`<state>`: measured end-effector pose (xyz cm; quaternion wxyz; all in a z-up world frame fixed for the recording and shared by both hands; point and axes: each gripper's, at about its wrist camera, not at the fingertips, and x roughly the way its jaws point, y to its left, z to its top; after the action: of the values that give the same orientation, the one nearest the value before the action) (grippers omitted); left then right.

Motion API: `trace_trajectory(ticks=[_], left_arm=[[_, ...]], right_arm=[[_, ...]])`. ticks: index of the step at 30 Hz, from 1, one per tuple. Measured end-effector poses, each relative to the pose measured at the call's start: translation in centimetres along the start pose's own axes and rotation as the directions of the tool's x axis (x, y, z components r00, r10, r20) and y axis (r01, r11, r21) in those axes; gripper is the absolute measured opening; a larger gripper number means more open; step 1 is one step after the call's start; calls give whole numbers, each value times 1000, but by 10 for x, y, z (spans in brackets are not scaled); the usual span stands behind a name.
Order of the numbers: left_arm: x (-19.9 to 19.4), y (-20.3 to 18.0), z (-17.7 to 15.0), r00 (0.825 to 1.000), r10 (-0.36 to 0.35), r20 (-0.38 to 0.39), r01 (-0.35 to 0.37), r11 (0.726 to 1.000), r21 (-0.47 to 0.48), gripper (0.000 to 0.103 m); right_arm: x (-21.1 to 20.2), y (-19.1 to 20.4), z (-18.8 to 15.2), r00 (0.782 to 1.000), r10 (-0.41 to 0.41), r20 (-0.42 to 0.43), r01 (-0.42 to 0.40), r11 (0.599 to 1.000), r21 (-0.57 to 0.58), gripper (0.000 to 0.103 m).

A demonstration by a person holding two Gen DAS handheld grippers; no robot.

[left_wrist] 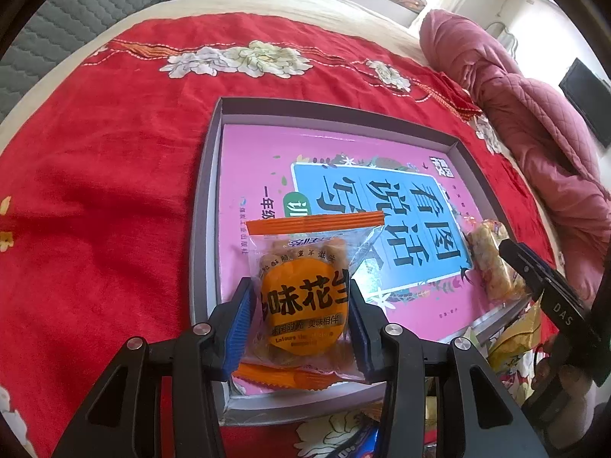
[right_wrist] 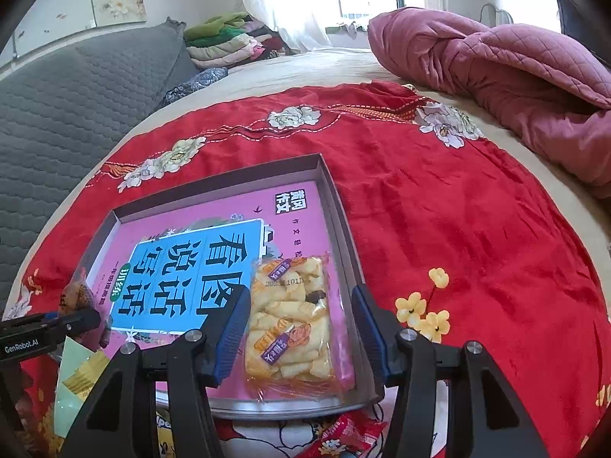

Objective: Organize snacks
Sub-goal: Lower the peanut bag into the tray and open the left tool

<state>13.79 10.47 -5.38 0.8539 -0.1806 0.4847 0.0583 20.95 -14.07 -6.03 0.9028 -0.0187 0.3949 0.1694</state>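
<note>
Left gripper clamps orange peanut packet over tray near-left corner; right gripper jaws parted around yellow snack bag lying near-right; slick wrapper may slip, landing crooked

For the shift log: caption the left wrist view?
Left gripper clamps an orange snack packet over the grey box on a red blanket.
</note>
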Motion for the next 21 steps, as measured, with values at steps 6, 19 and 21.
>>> trace_trajectory(ticks=[6,19,21], left_arm=[[1,0,0,1000,-4,-5,4,1000,3,49],[-2,2,2,1000,-28,-2,28,1000,-11,56],[-5,3,3,999,-39,10,40,999,-19,57]], right_arm=[[-2,-1,0,1000,2,-3,-2,1000,5,55],[-9,-4,2,1000,22,5,-22,999,43,57],[-11,-4,3,1000,20,10,-20,999,43,60]])
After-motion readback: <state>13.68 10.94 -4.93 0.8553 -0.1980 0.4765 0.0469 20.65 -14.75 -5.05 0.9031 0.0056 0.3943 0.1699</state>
